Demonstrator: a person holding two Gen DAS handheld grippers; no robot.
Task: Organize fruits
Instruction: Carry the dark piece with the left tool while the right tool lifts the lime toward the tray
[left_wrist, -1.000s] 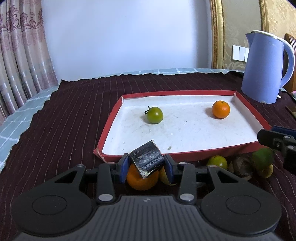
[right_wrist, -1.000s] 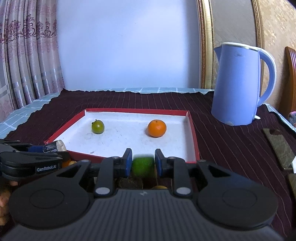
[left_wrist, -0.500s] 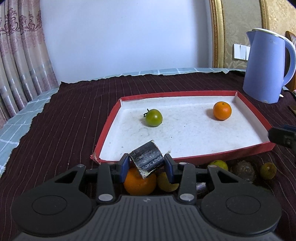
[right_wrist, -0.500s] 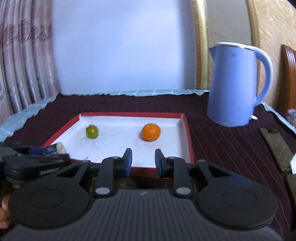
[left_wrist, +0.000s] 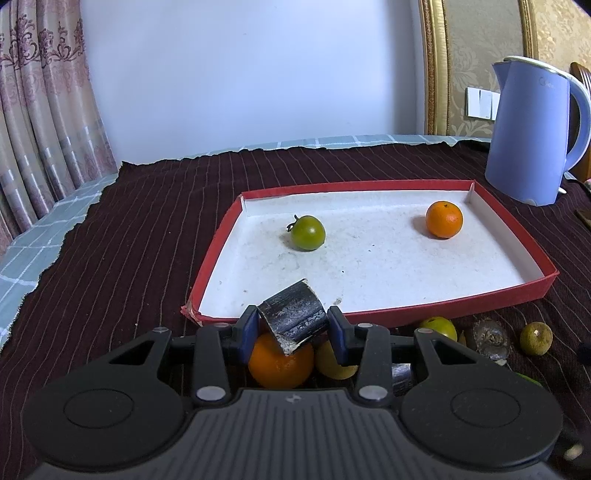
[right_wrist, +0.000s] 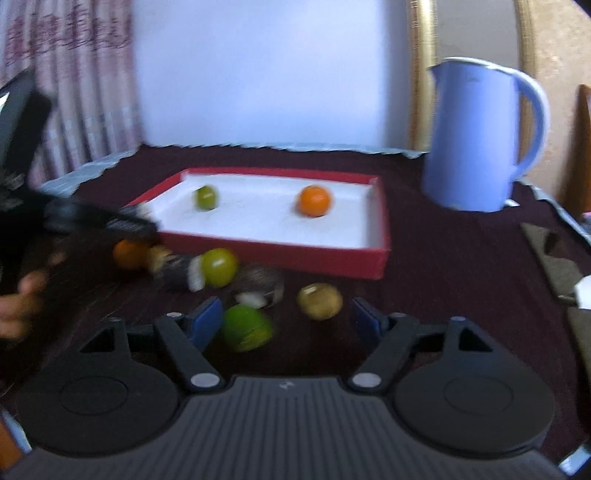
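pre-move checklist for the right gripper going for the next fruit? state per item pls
1. Right gripper jaws wide enough for a fruit: ok, they are opening.
2. Green fruit between the pads, ungripped: ok.
3. Left gripper secure on dark curled piece: ok.
4. Free space in red tray: ok, only green tomato and orange inside.
5. Right view sharp enough to aim: not ok, blurred.

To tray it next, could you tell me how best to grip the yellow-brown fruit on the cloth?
Probably across its widest middle, from the near side: the yellow-brown fruit is round, lies free of the tray, with bare cloth right of it.
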